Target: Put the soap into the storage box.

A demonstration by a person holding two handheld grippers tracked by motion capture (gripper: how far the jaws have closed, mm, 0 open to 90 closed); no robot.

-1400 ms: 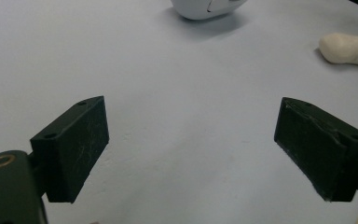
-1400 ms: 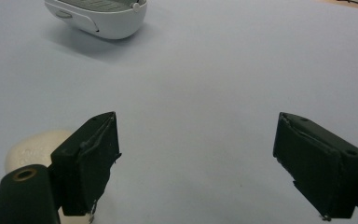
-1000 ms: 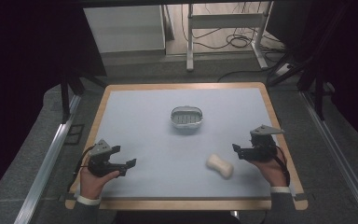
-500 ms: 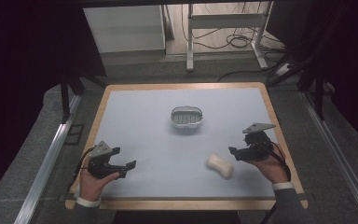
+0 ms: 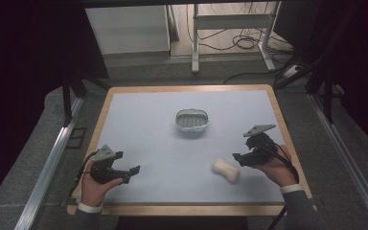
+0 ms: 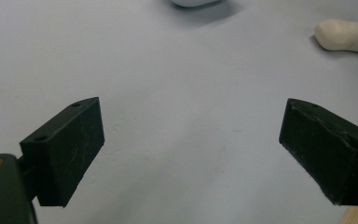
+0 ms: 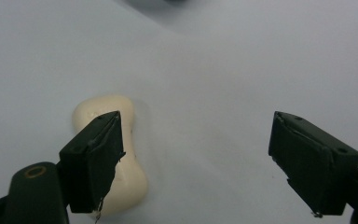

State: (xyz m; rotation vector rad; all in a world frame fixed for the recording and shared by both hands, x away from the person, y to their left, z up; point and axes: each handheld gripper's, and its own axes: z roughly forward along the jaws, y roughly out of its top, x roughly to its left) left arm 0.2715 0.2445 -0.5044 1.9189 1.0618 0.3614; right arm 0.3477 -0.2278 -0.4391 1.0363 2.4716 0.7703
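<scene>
A cream, bone-shaped bar of soap (image 5: 226, 170) lies on the pale blue mat toward the front right. A small metal soap dish (image 5: 191, 120) sits near the mat's middle, farther back. My right gripper (image 5: 239, 157) hovers just right of the soap, open, with nothing between its jaws. In the right gripper view the soap (image 7: 116, 154) lies partly behind the left jaw, outside the gap of the gripper (image 7: 196, 158). My left gripper (image 5: 130, 173) rests open at the front left, far from both objects. The left gripper view shows the open gripper (image 6: 191, 149) over bare mat, the soap (image 6: 345, 35) at upper right.
The mat covers a wooden table (image 5: 268, 91) with a raised light-wood border. Dark floor and metal rails (image 5: 48, 163) flank the table. A desk frame with cables (image 5: 230, 33) stands beyond the far edge.
My right gripper has moved left and forward, closing in on the soap's right side. The left gripper, the soap and the dish have stayed put.
</scene>
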